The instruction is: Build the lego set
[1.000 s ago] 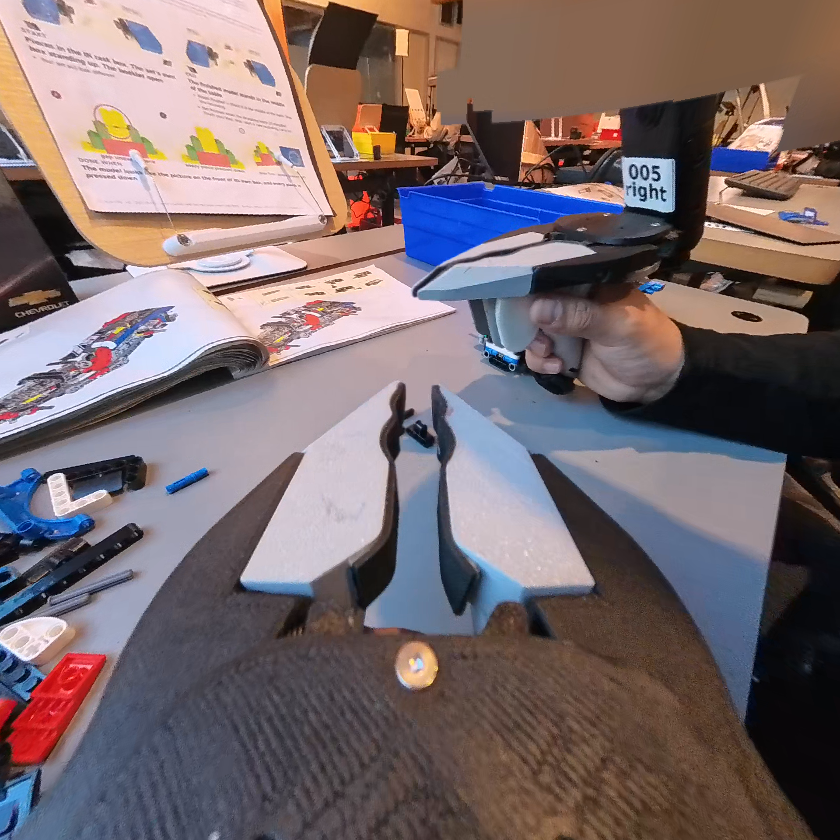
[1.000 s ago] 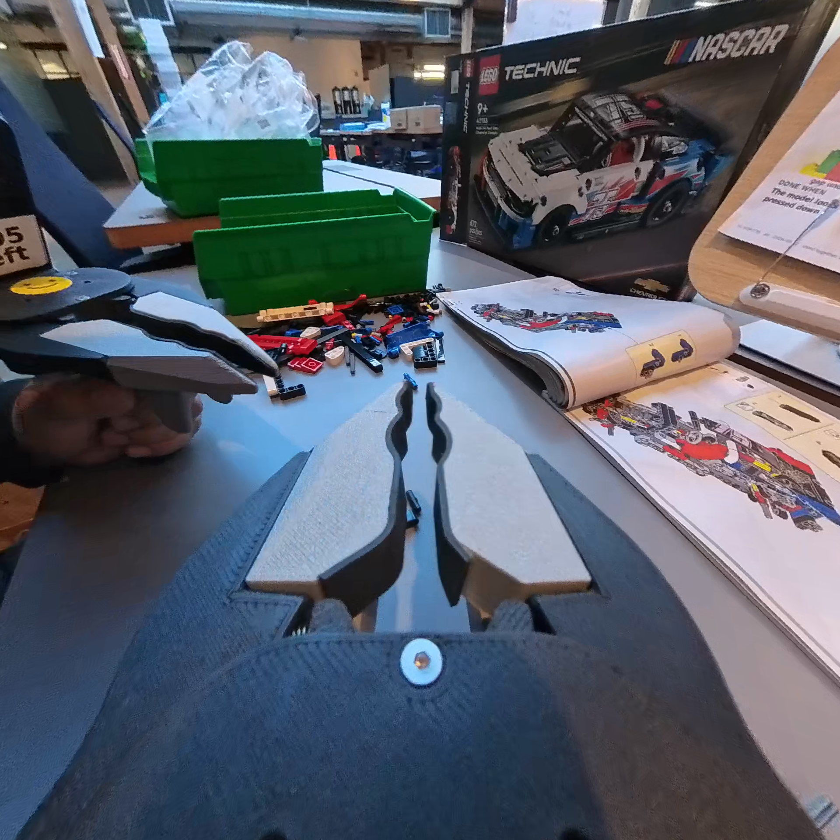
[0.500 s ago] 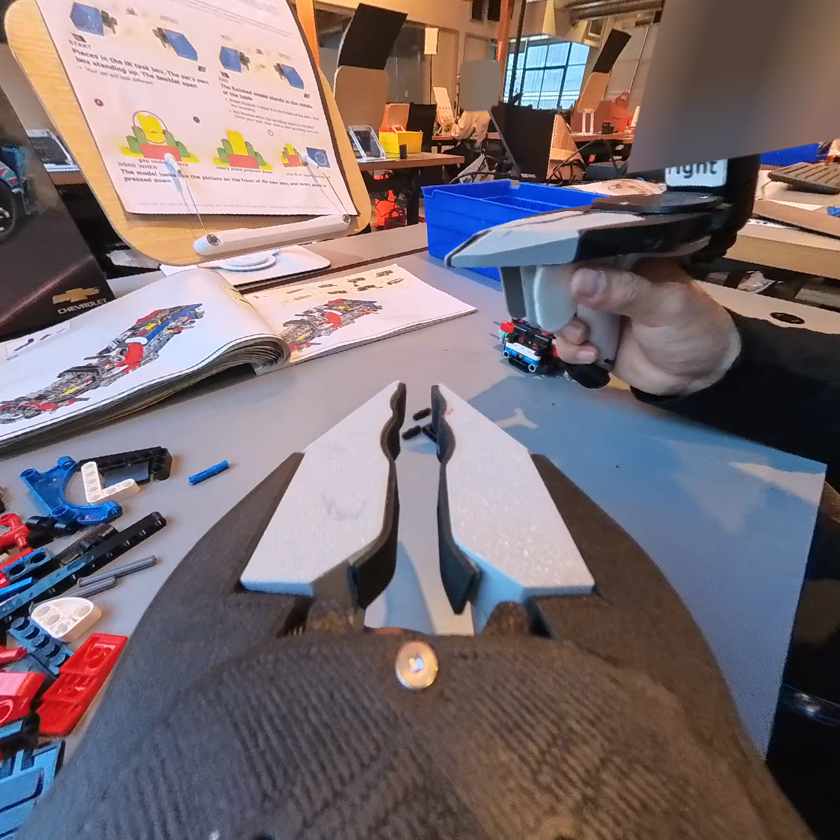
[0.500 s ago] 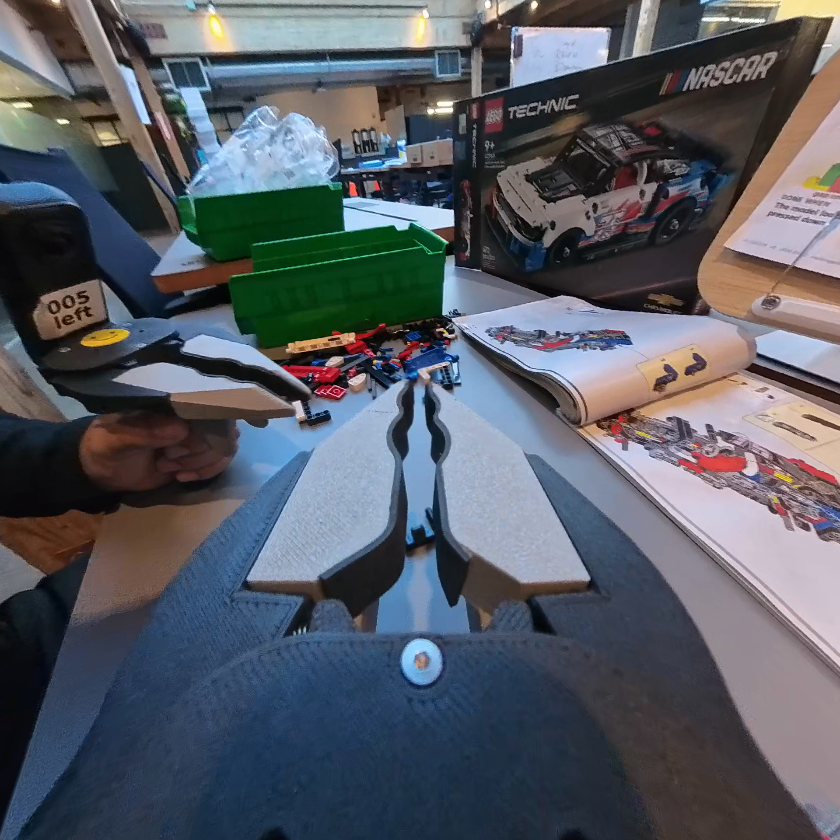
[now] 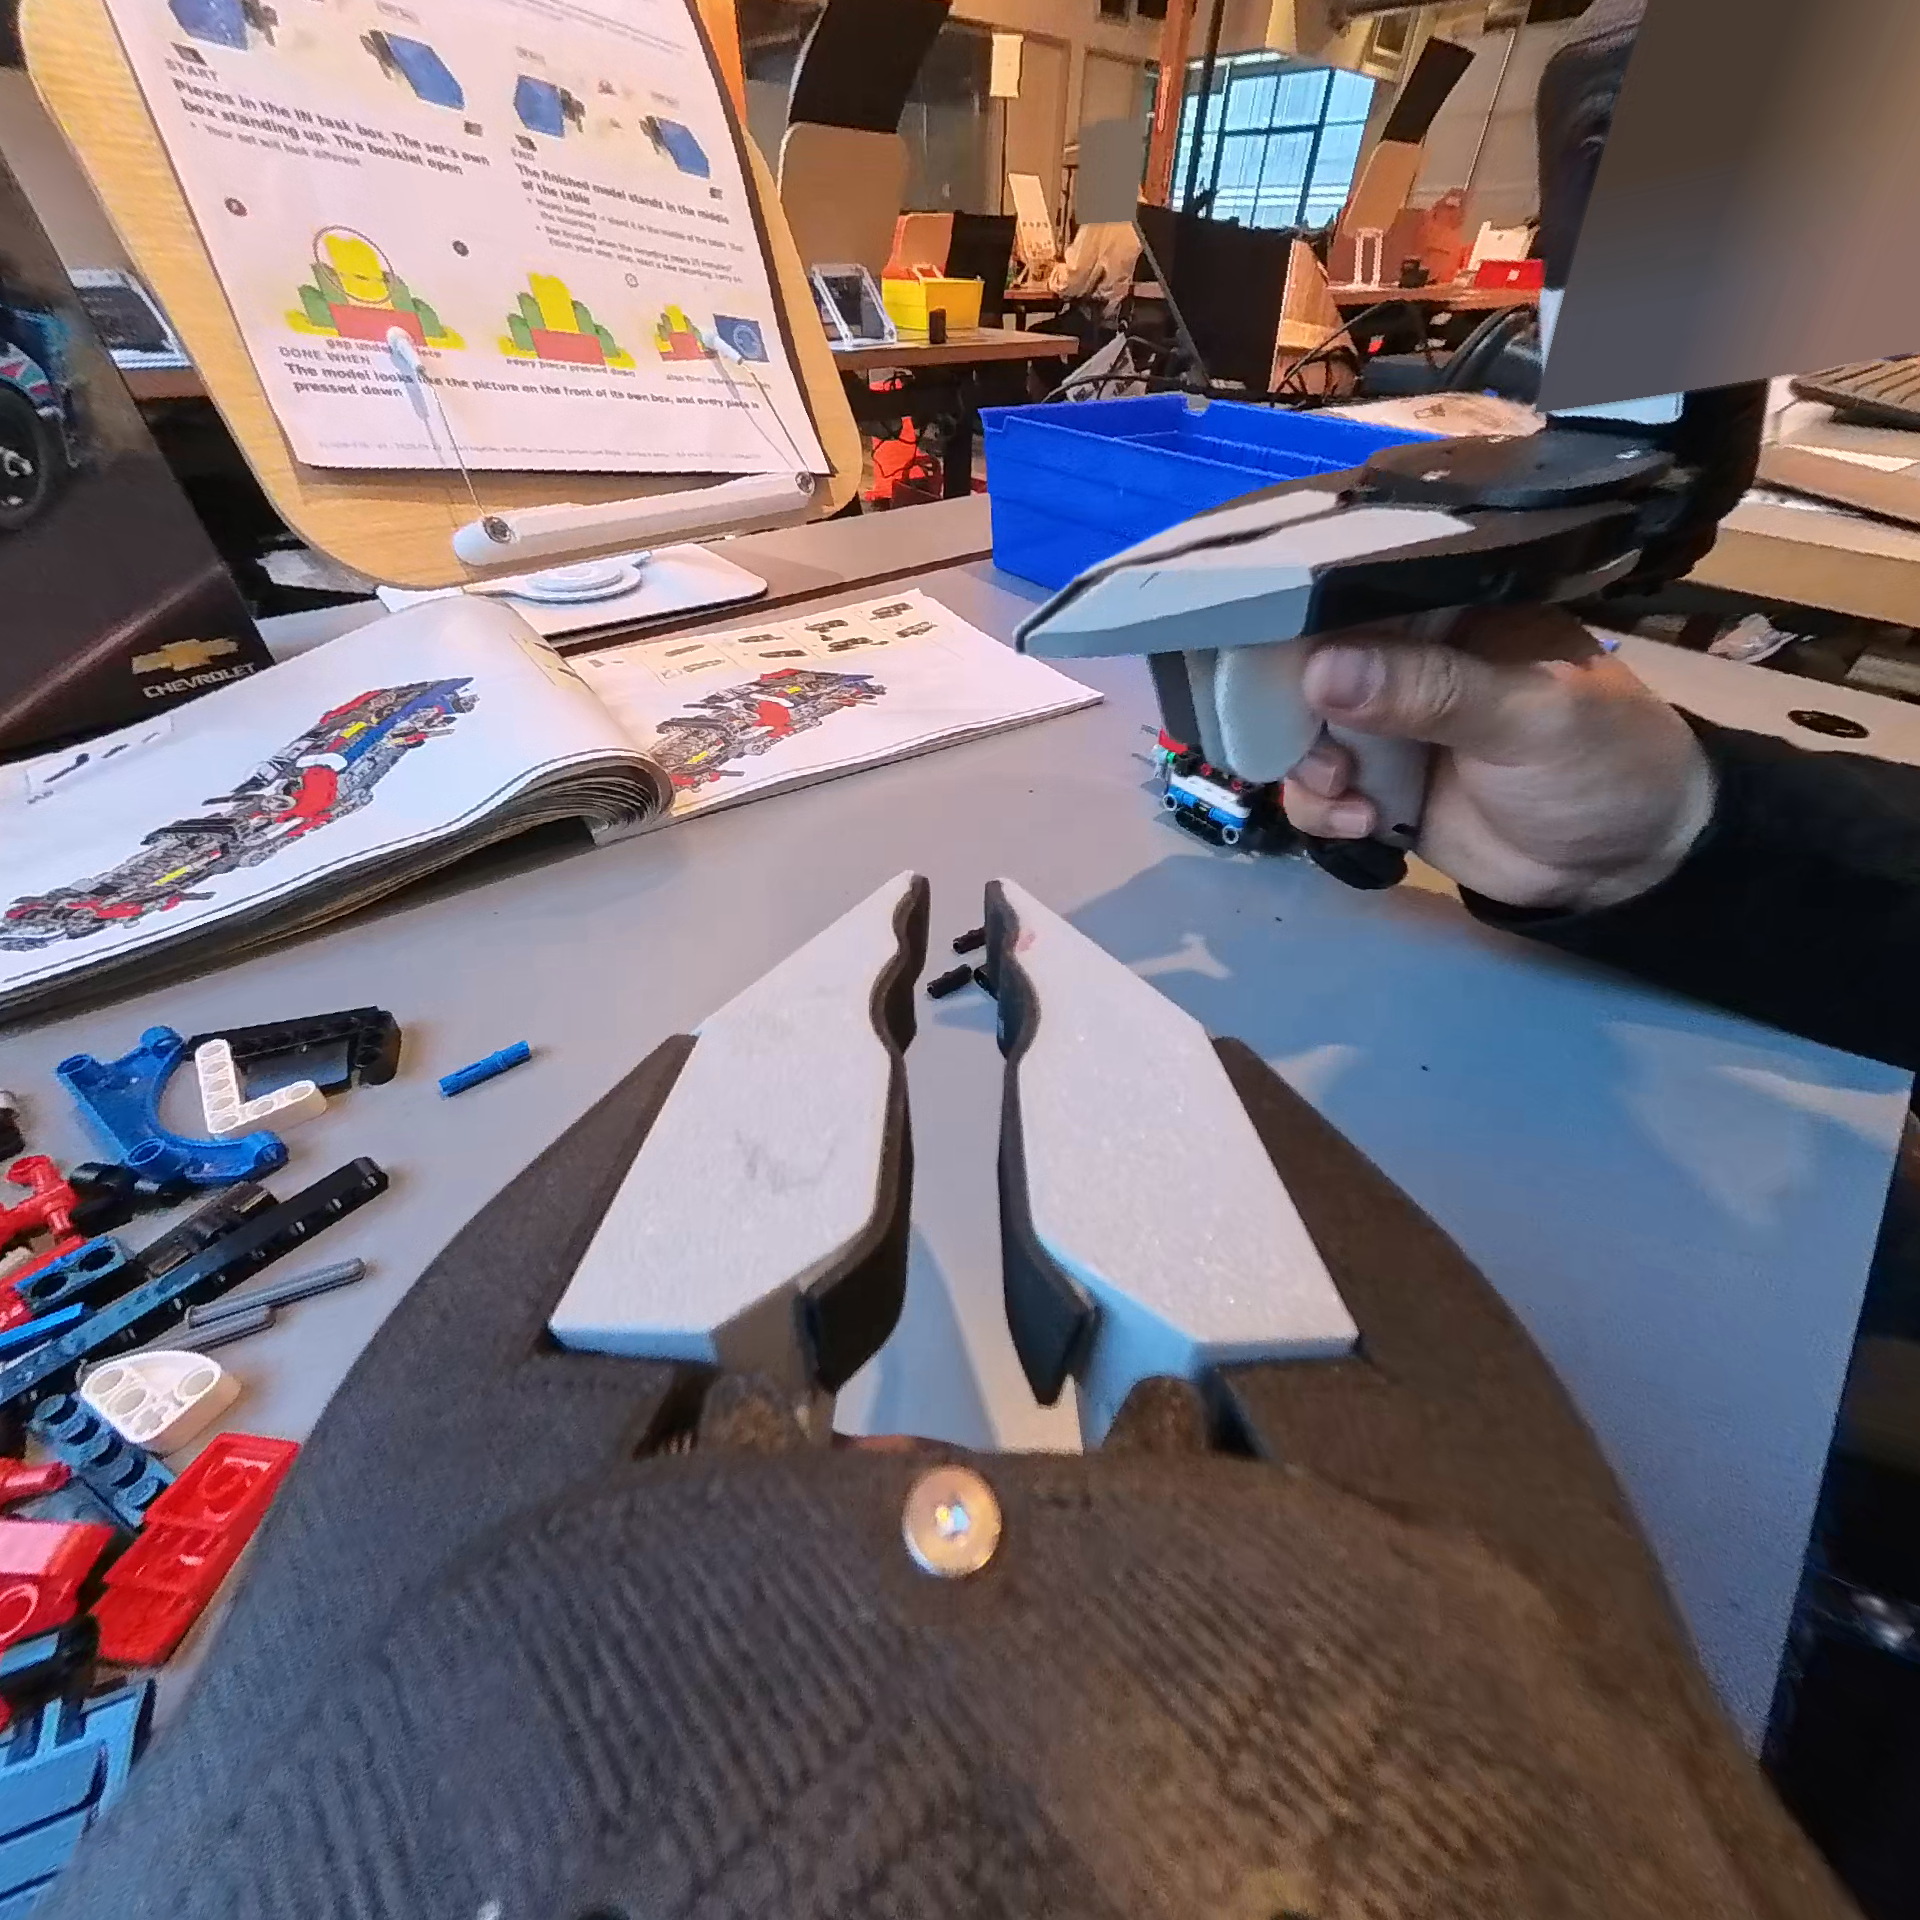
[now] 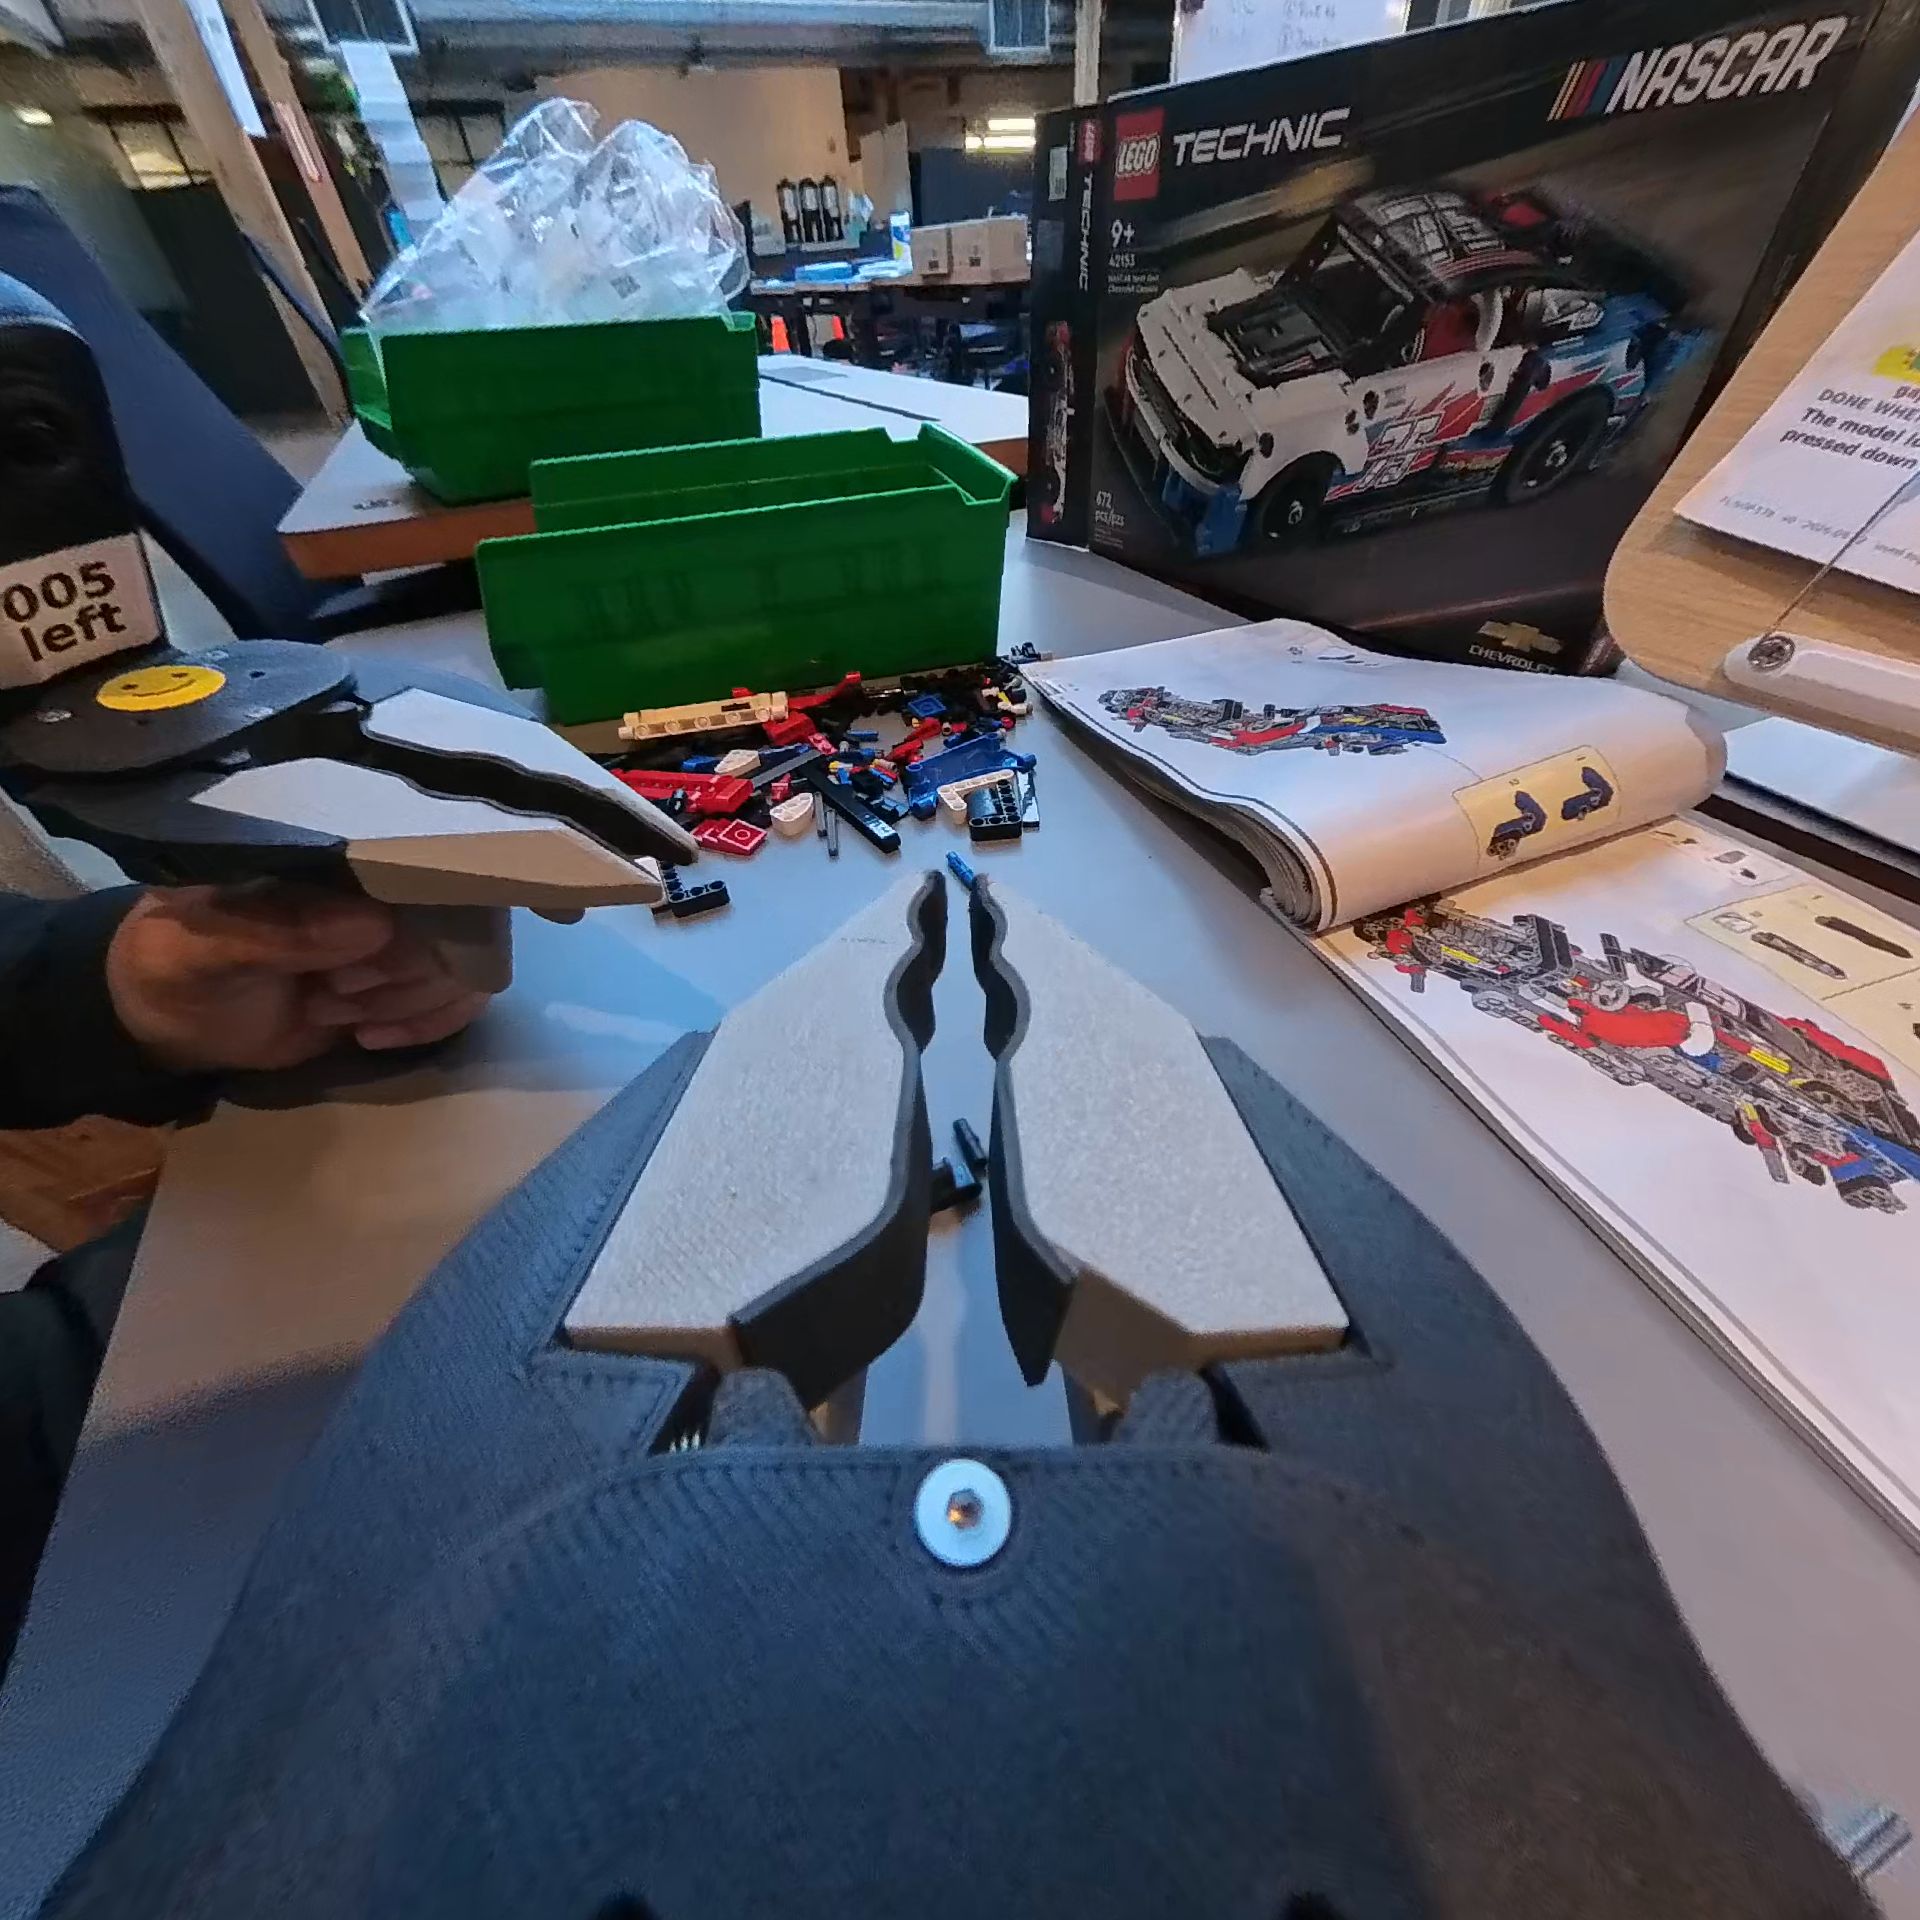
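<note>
Two small black pins [image 5: 961, 961] lie on the grey table just beyond my left gripper [image 5: 956, 894], which hovers low over them, slightly open and empty. The same pins show between and below my right gripper's fingers in the right wrist view [image 6: 961, 1164]. My right gripper [image 6: 956, 888] is empty with its tips almost touching; from the side it shows held above the table [image 5: 1039, 634]. A small partly built black, blue and red assembly [image 5: 1210, 805] sits on the table behind the right hand. Loose pieces [image 5: 135, 1247] lie at the left, seen as a pile [image 6: 831, 769] in the right wrist view.
An open instruction booklet [image 5: 312, 748] lies at the back left. A card stand [image 5: 468, 260] is behind it, a blue bin [image 5: 1122, 488] at the back right. Green bins [image 6: 748, 582] and the set's box [image 6: 1403, 332] stand beyond the pile. A blue pin [image 5: 483, 1068] lies apart. Left tips to right tips: about 8 centimeters.
The right gripper has risen and its jaws have narrowed. The small assembly behind the right hand has come into view. The left gripper has drawn back slightly from the black pins.
</note>
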`<move>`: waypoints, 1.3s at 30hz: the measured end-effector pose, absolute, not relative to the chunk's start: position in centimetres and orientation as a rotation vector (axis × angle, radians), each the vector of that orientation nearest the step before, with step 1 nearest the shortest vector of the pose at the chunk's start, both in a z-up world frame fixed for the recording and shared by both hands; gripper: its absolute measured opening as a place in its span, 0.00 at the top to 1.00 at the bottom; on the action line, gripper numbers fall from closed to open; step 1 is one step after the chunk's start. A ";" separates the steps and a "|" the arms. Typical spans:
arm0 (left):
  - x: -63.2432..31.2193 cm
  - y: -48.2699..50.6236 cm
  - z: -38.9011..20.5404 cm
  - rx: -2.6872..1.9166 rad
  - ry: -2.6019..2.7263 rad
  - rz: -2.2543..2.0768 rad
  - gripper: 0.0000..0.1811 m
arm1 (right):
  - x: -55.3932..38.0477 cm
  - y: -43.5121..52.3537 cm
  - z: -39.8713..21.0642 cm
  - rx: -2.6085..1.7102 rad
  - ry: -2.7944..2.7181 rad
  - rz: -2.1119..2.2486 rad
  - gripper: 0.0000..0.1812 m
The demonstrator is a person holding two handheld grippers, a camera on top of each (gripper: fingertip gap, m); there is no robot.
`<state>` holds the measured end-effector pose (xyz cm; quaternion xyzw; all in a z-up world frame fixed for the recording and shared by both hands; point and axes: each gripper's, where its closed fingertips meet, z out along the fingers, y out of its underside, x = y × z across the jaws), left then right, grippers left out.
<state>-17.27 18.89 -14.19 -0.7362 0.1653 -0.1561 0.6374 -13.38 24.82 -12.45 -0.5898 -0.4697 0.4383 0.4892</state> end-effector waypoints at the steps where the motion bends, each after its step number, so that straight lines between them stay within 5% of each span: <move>1: -17.3 18.9 -14.1 -1.678 0.377 -0.355 0.96 | -13.4 24.9 -12.7 -1.438 -1.145 1.053 1.00; 18: -17.8 21.5 -14.8 -1.820 0.306 -0.362 0.97 | -13.7 24.8 -13.7 -1.475 -1.185 0.952 1.00; 24: -14.9 32.3 -10.0 -1.878 0.607 -0.277 0.92 | -13.3 24.6 -12.2 -1.426 -1.133 0.993 1.00; 30: -21.3 43.3 -17.6 -2.254 0.588 -0.008 0.97 | -13.1 24.7 -12.3 -1.430 -1.149 0.954 1.00; 36: -17.2 36.4 -13.4 -2.100 0.622 -0.354 0.91 | -9.7 27.5 -11.7 -1.468 -1.116 0.831 0.98; 39: -13.4 30.0 -17.0 -2.207 0.884 -0.455 0.89 | -6.7 29.5 -10.9 -1.502 -1.067 0.766 0.96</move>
